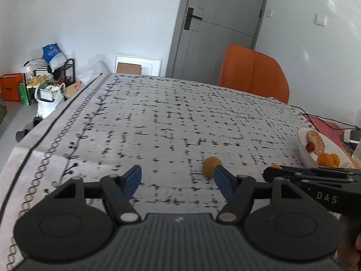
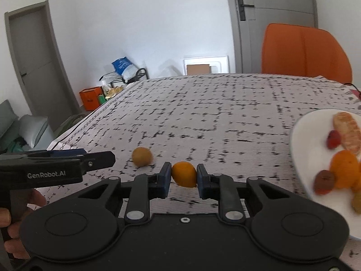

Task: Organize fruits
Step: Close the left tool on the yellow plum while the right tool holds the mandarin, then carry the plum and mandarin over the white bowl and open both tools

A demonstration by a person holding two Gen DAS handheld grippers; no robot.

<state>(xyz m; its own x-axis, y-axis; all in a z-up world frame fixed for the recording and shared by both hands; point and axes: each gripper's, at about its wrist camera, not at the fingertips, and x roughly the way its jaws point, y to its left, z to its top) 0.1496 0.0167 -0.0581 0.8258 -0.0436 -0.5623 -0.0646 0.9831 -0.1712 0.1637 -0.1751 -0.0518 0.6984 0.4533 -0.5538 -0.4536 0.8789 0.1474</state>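
Fruit mostly gathered already: white plate (image 2: pixel 302 135) at right edge of desk (image 2: pixel 203 103) carrying peeled mandarin (image 2: pixel 347 131), whole orange (image 2: pixel 344 171), two small red fruits and something greenish at the rim, too blurred to name. Right gripper (image 2: pixel 183 176) closed on small orange fruit (image 2: pixel 183 174), blue fingers (image 2: pixel 164 179) pressing both sides, fruit held just above the patterned cloth and left of the plate. Left gripper (image 1: pixel 178 178) spread wide, holding nothing, hovering low over the cloth. One duller yellow-orange fruit (image 1: pixel 211 166) lying loose on the desk, just beyond the left gripper's right finger and near the held one. Judged well past halfway: held fruit to be carried to the plate, loose fruit to be picked up after, nothing else stray in view.
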